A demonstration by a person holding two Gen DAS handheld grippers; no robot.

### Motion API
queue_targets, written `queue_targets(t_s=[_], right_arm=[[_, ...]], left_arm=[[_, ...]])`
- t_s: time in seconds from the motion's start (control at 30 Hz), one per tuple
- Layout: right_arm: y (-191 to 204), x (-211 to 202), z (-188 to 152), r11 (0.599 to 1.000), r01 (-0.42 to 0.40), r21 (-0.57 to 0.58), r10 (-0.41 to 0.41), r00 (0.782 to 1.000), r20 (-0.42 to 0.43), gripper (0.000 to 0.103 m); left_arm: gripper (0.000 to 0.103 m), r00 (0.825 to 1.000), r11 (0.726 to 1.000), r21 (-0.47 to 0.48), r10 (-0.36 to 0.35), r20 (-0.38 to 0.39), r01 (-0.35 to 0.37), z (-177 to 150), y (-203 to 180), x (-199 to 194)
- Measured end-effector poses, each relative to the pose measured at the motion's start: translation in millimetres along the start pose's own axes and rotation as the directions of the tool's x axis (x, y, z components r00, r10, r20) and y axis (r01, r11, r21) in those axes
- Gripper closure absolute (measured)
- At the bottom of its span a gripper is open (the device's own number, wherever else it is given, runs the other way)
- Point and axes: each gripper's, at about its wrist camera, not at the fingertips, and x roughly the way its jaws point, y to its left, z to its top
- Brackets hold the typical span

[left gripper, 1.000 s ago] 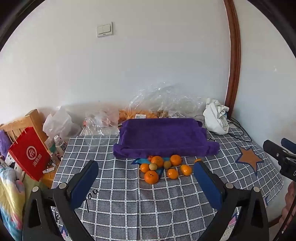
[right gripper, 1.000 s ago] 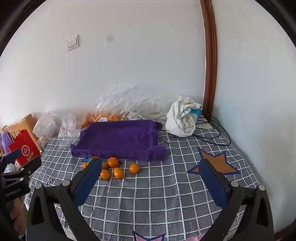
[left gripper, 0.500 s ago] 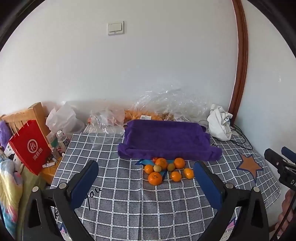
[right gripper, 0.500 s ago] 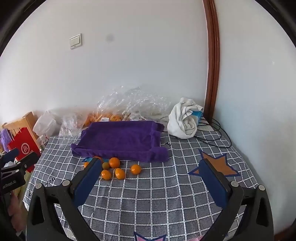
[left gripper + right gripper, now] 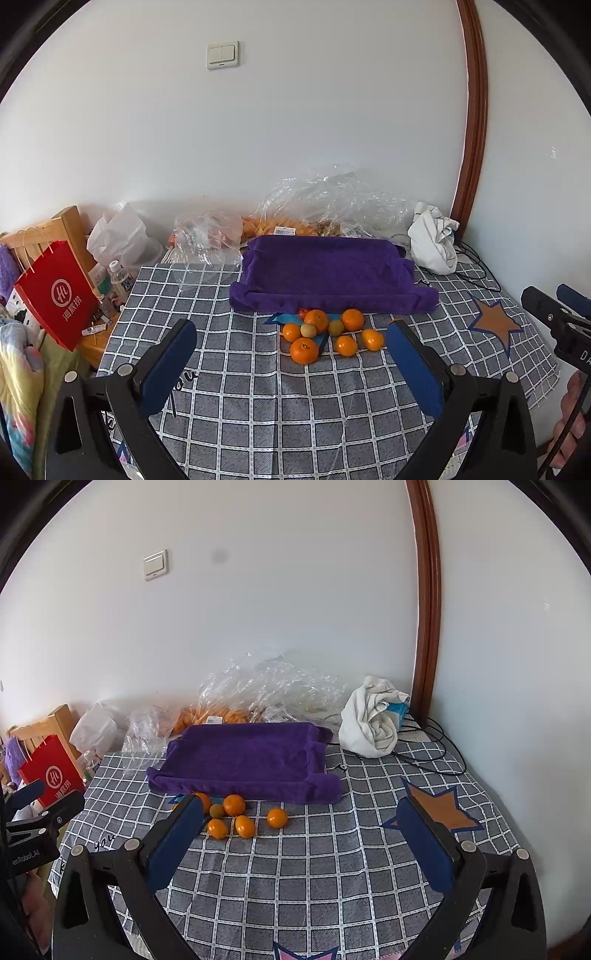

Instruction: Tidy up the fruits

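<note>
Fruit [image 5: 325, 332] lies in a loose cluster on the table [image 5: 258, 398], just in front of the near edge of the purple towel [image 5: 325, 273], which is spread like a shallow tray toward the far edge. Most pieces are orange; two are small and greenish, and a red one peeks from under the towel's rim. None is on the towel yet.

Over the last second both views have shifted: the cluster sits lower and a little nearer between the left fingers, and more of the wall shows above, so the cameras seem to have tilted up and eased forward. Nothing on the table has moved.

The left hand-held gripper [image 5: 291, 332] is released, its blue pads wide apart and holding nothing, with the cluster roughly centred between them but well ahead. The right hand-held gripper [image 5: 299, 812] is likewise spread and empty; the fruit lies toward its left finger.

This looks like the approach before a first pick. The task is at its start, and the left side seems better lined up for the nearest orange [image 5: 304, 350].
</note>
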Motion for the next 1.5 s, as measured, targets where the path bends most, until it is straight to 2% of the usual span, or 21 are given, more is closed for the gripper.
queue_targets(t_s=[0.77,0.9,1.1,1.5], right_arm=[[12,-1,-2,1.0,-0.009,-0.025,0.009,1.0,0.009,0.0],[19,1,-1,0.999,0.013,-0.052,-0.013,1.0,0.011,0.0],[24,1,-1,0.999,-0.006,-0.049,0.007,1.0,0.01,0.0],[21,-4,-3,0.999,-0.008,-0.044,0.009,1.0,0.017,0.0]], left_arm=[[0.0,1.0,1.0,-0.004,0.004,-0.005,-0.004,-2,6,1],[0.0,1.0,1.0,-0.009,0.004,-0.003,-0.004,-2,7,1],[0.0,1.0,1.0,-0.013,0.006,0.003,-0.006,-2,9,-1],[0.0,1.0,0.999,-0.046,-0.027,0.011,0.027,-3,14,-5]])
